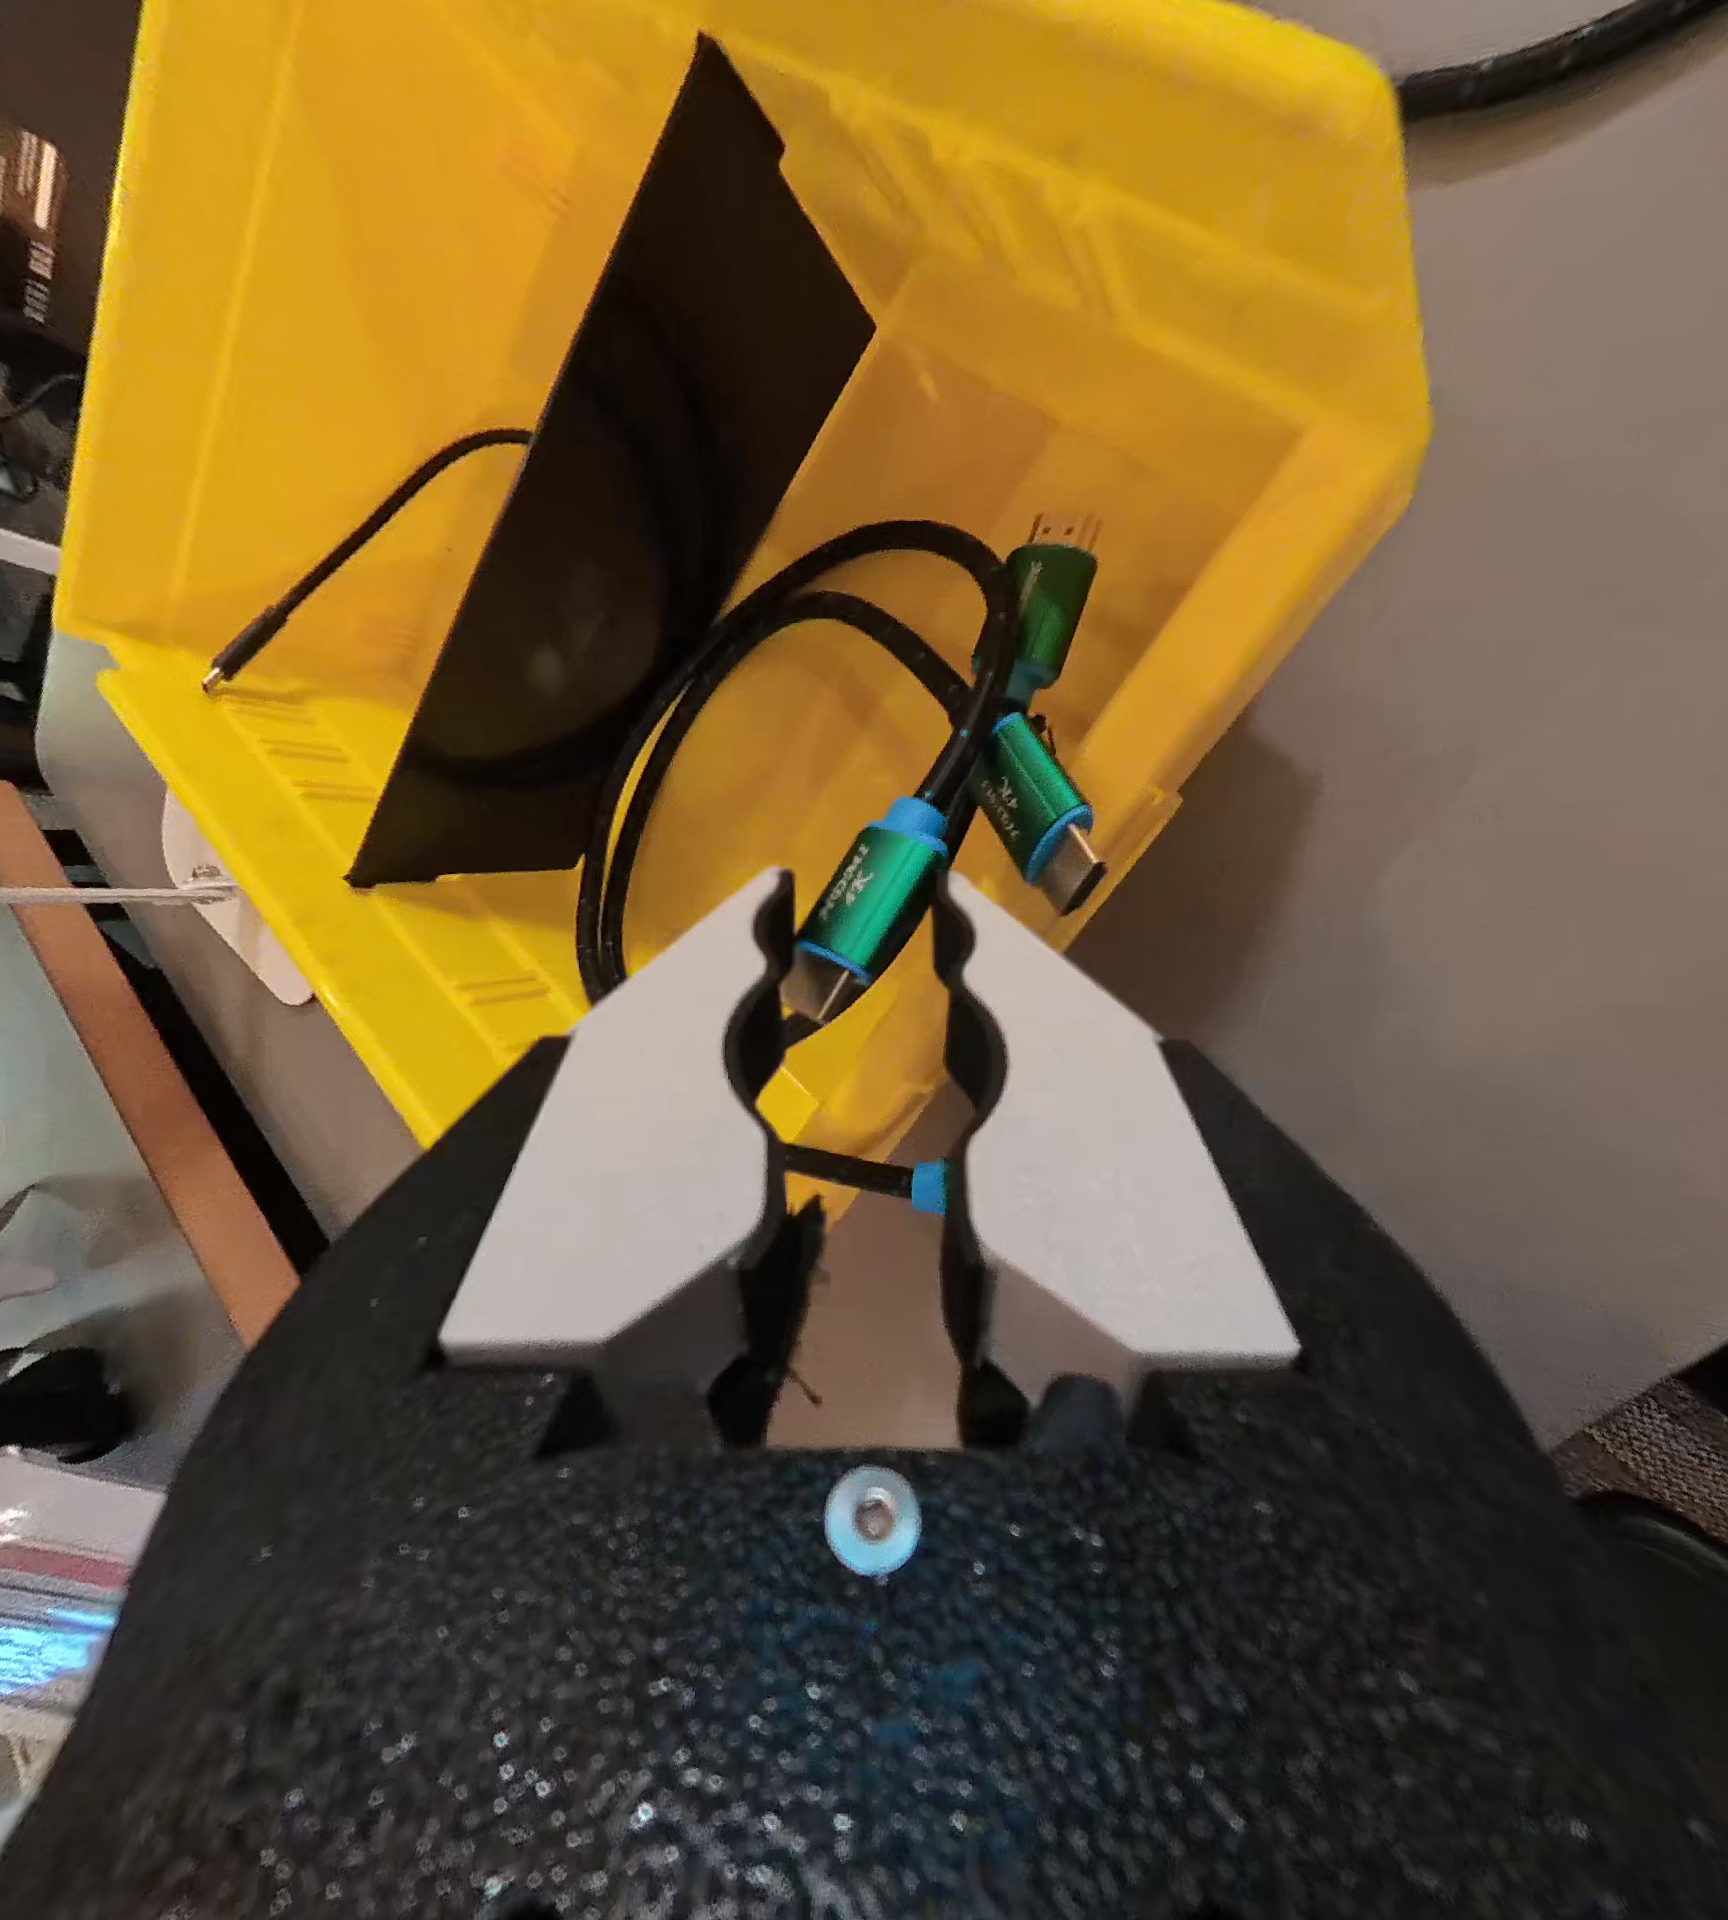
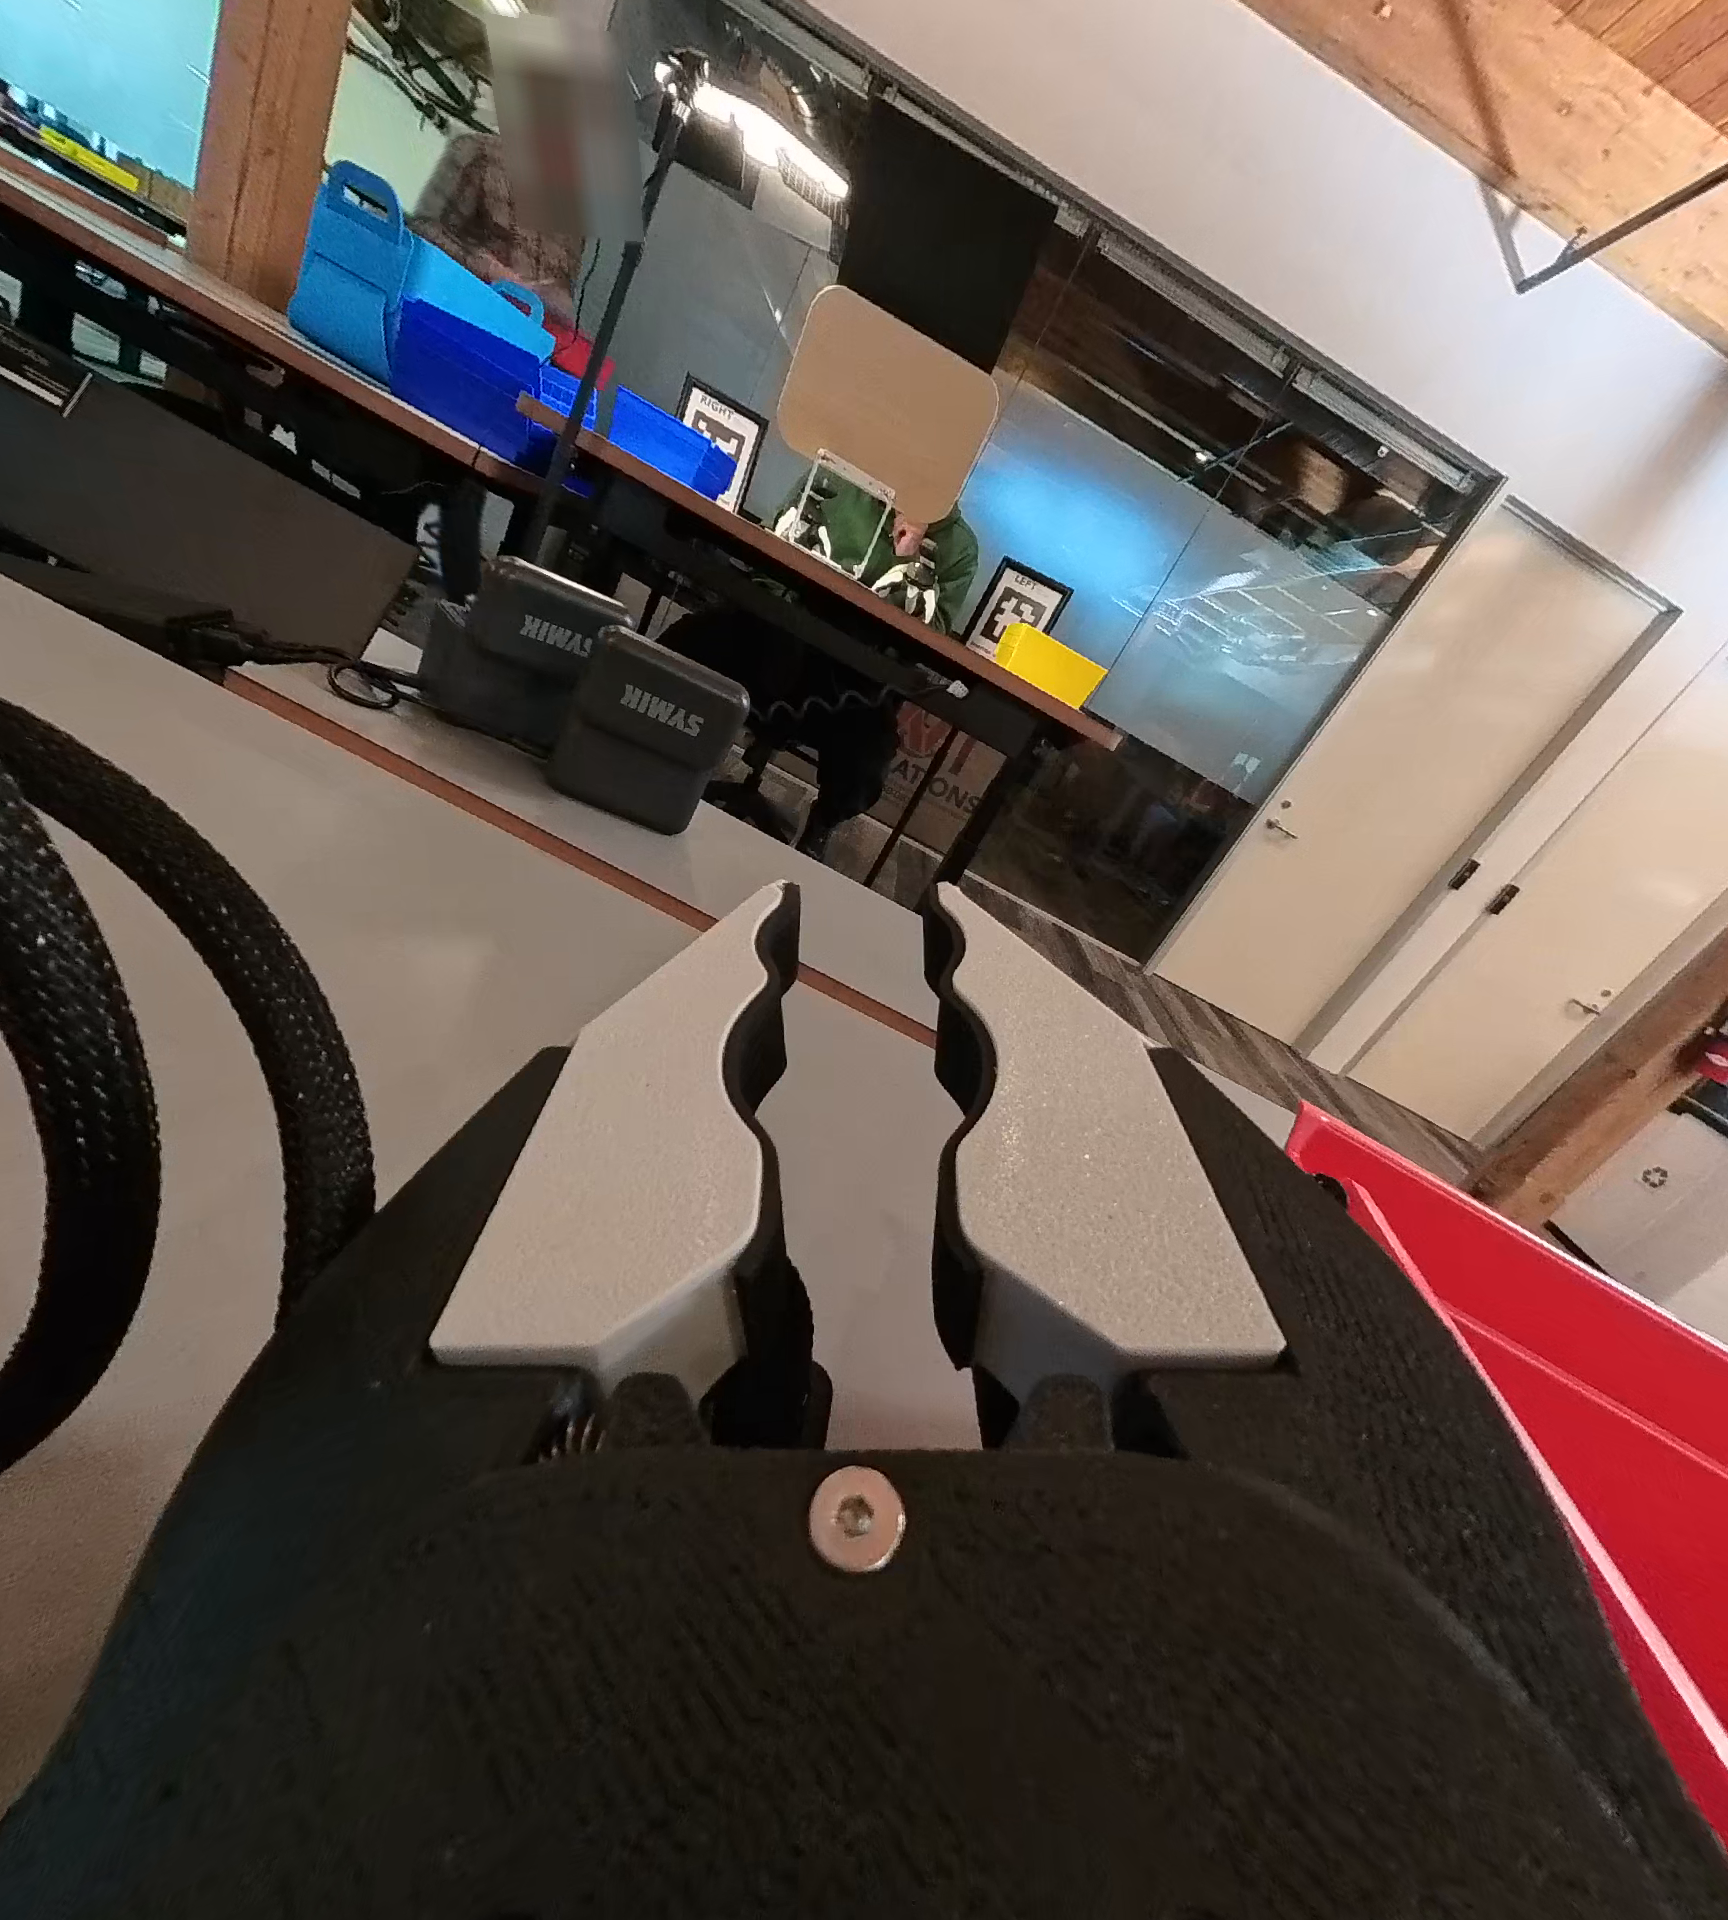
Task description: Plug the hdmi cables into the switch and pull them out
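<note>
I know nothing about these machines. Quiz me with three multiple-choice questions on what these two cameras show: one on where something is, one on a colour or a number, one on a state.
1. Where do the green metal plugs lie?
A. In the yellow plastic bin
B. On the floor
C. In a blue bin

2. How many green plugs show fully in the left view?
A. One
B. Three
C. Six

3. What are the right tongs doing?
A. Squeezing a plug
B. Open and holding nothing
C. Clamped on a red lid

Answers:
1 A, the plugs and their black braided cable rest within the bin's walls, beside a black flat panel.
2 B, three green bodies show fully; a fourth blue collar peeks behind the left tongs.
3 B, a clear gap shows the grey tabletop between them.
</note>
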### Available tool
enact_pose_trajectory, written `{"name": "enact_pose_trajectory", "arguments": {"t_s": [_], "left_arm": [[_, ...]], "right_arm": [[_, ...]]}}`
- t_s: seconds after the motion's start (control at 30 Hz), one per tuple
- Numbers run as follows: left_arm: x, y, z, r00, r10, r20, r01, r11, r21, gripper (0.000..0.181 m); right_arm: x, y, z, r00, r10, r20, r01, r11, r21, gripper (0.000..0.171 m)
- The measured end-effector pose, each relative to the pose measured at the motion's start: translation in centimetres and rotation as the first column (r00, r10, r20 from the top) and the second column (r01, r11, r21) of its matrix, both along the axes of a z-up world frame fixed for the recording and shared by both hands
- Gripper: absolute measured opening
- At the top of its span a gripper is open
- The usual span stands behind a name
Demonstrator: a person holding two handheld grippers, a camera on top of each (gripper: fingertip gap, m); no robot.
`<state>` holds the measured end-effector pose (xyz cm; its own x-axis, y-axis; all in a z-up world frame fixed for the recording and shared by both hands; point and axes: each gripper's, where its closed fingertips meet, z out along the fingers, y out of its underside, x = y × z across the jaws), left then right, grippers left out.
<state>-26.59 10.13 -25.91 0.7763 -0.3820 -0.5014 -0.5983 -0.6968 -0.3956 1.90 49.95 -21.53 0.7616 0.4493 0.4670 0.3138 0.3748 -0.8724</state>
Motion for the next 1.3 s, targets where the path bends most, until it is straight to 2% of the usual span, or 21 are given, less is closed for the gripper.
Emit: {"name": "enact_pose_trajectory", "arguments": {"t_s": [0.13,0.27,0.4,0.53,0.73,0.87,0.97,1.03,1.13,1.3], "left_arm": [[0.3,0.9,1.8,0.999,-0.029,-0.031,0.032,0.992,0.118,0.017],[-0.2,1.5,5.9,0.991,0.011,-0.136,0.03,0.954,0.298,0.01],[0.0,1.4,10.6,0.977,0.064,-0.202,0.04,0.881,0.472,0.009],[2.1,1.4,14.8,0.974,0.053,-0.222,0.1,0.775,0.624,0.009],[6.8,1.9,18.8,0.98,-0.068,-0.189,0.187,0.645,0.741,0.009],[11.0,3.0,20.6,0.967,-0.216,-0.133,0.235,0.566,0.79,0.009],[15.4,4.7,20.1,0.915,-0.402,-0.026,0.261,0.543,0.798,0.009],[18.2,6.3,18.5,0.867,-0.496,0.036,0.284,0.553,0.783,0.009],[21.1,9.1,15.4,0.839,-0.539,0.077,0.305,0.581,0.755,0.009],[25.0,14.3,9.2,0.853,-0.521,0.036,0.347,0.618,0.706,0.009]], "right_arm": [[0.0,0.0,0.0,1.0,0.0,0.001,0.0,1.0,0.0,0.022],[0.0,0.0,0.0,1.0,0.001,0.004,-0.001,1.0,0.001,0.022],[-0.1,0.0,0.0,1.0,0.001,0.005,-0.001,1.0,0.001,0.022],[-0.1,0.0,0.0,1.0,0.001,0.006,-0.001,1.0,0.001,0.022],[0.0,0.0,0.0,1.0,0.001,0.004,-0.001,1.0,0.001,0.022],[0.0,0.1,0.0,1.0,0.0,0.003,0.0,1.0,0.0,0.022],[0.0,0.1,0.0,1.0,-0.001,0.001,0.001,1.0,0.0,0.022],[0.0,0.1,0.0,1.0,-0.001,0.0,0.001,1.0,-0.001,0.022],[0.1,0.2,0.0,1.0,-0.003,-0.004,0.003,1.0,-0.002,0.022],[0.0,0.1,0.0,1.0,-0.001,0.001,0.001,1.0,0.003,0.022]]}}
